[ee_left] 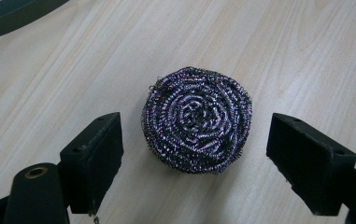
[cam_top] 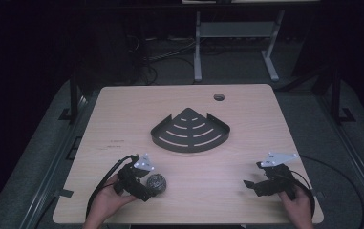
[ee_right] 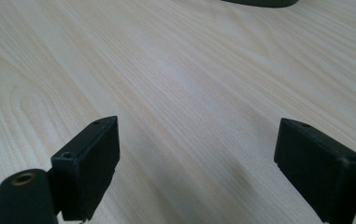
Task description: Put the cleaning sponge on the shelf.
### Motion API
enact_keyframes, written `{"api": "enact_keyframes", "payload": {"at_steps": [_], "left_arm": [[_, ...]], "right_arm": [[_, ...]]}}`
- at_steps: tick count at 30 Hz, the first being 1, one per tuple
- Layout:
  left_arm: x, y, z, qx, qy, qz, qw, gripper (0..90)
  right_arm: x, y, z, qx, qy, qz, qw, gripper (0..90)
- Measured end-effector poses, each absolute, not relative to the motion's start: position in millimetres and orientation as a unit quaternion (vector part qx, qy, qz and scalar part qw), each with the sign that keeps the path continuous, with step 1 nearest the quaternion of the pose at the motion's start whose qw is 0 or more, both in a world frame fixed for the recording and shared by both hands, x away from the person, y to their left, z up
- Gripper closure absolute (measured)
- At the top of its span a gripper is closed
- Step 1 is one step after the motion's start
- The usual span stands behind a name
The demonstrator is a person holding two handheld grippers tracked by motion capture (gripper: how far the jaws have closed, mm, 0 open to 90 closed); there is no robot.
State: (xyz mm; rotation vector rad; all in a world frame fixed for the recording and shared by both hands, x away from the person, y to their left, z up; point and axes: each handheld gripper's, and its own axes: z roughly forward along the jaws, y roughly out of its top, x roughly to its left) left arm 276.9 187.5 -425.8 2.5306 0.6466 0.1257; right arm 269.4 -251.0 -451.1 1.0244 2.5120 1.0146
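Down at the near-left part of the wooden table (cam_top: 246, 105), well in front of the dark corner shelf caddy (cam_top: 190, 130) and off to its left, the left gripper (cam_top: 152, 187) sits low over a steel wool scouring pad (cam_top: 156, 182). In the left gripper view the scouring pad (ee_left: 197, 119) lies flat on the wood between the two black jaws, which stand wide apart with a clear strip of table on either side of the pad, so nothing is clamped; the left gripper (ee_left: 194, 151) is released. The caddy itself, a quarter-round metal tray with curved slots in its floor and a low wall, sits near the middle of the table and holds nothing. The pad is a round, tightly coiled puck of fine metal wire, dark with a purplish sheen, its spiral winding plain from above. Further right, in front of the caddy and to its right, the right gripper (cam_top: 249, 186) is held just above bare wood, and in the right gripper view its jaws gape with only the tabletop between them (ee_right: 196, 154).
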Motion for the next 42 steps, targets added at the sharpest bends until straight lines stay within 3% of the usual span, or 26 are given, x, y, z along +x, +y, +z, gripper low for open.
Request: {"api": "enact_keyframes", "payload": {"at_steps": [22,42], "left_arm": [[281,179,-438,0.937,0.243,0.036,0.247,18.3],[286,174,-441,0.941,0.244,0.027,0.232,30.3]], "right_arm": [[270,-249,-451,0.351,0.861,0.348,0.122,13.8],[270,-250,-451,0.35,0.861,0.347,0.122,13.9]]}}
